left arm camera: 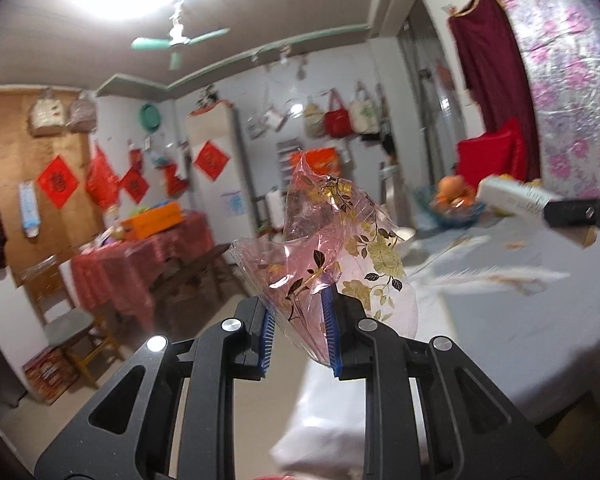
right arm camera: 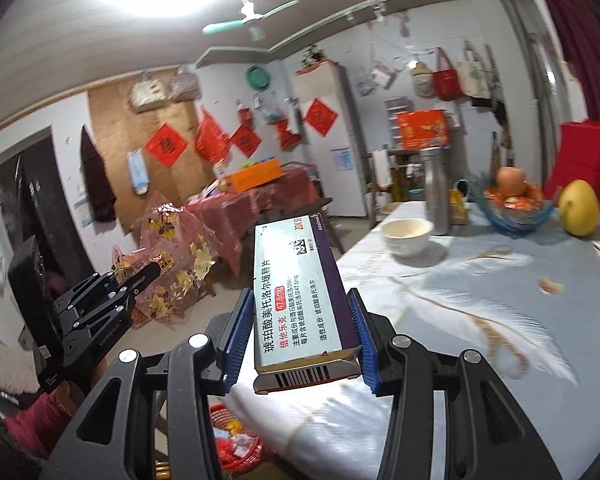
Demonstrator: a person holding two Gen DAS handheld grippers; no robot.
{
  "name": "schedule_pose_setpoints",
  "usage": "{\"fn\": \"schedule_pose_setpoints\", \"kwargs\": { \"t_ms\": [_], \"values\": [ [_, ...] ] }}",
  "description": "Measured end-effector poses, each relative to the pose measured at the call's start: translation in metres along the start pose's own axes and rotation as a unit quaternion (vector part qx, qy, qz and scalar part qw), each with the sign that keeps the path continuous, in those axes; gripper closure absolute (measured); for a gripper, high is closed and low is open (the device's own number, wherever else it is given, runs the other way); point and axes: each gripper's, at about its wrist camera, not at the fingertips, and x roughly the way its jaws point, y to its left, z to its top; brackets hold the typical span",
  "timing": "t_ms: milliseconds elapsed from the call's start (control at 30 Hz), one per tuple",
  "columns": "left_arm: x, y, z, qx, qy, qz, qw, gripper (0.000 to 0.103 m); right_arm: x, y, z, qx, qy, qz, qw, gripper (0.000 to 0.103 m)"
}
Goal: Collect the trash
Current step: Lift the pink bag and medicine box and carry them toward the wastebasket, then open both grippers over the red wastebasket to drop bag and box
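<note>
Gripping pink wrapper (left arm camera: pixel 320 256) in left gripper (left arm camera: pixel 300 320), right gripper (right arm camera: pixel 298 330) clamping medicine box (right arm camera: pixel 300 300)

Left wrist view: mounted behind the left tool (left arm camera: pixel 300 320), facing slightly downward across the room toward the far wall, bench (left arm camera: pixel 520 312) at right. Right wrist view: behind the right tool (right arm camera: pixel 300 332), same heading, closer over the bench (right arm camera: pixel 480 320). Both share the ceiling fan (left arm camera: pixel 176 42) (right arm camera: pixel 252 20) and each other's tool.
</note>
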Motion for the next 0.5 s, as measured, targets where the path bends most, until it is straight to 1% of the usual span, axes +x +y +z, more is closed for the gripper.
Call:
{"fn": "schedule_pose_setpoints", "kwargs": {
  "t_ms": [167,300,333,367,400,433,500],
  "values": [
    [-0.001,0.046,-0.041,0.001,0.051,0.042,0.9978,0.08,0.026,0.05,-0.005,-0.026,0.034,0.03,0.999,0.056],
    [0.007,0.079,-0.086,-0.019,0.118,0.049,0.9916,0.08,0.048,0.079,-0.013,-0.038,0.066,0.054,0.996,0.056],
    [0.011,0.091,-0.103,-0.033,0.144,0.048,0.9879,0.08,0.054,0.088,-0.016,-0.04,0.076,0.061,0.994,0.056],
    [0.013,0.098,-0.113,-0.043,0.158,0.046,0.9855,0.08,0.06,0.096,-0.02,-0.044,0.087,0.068,0.993,0.056],
    [0.016,0.11,-0.129,-0.063,0.18,0.044,0.9807,0.08,0.065,0.104,-0.025,-0.048,0.097,0.073,0.991,0.056],
    [0.015,0.118,-0.141,-0.076,0.192,0.045,0.9773,0.08,0.067,0.11,-0.029,-0.052,0.104,0.076,0.99,0.056],
    [0.022,0.134,-0.164,-0.107,0.227,0.037,0.9674,0.08,0.076,0.125,-0.04,-0.061,0.127,0.087,0.986,0.056]
  ]
}}
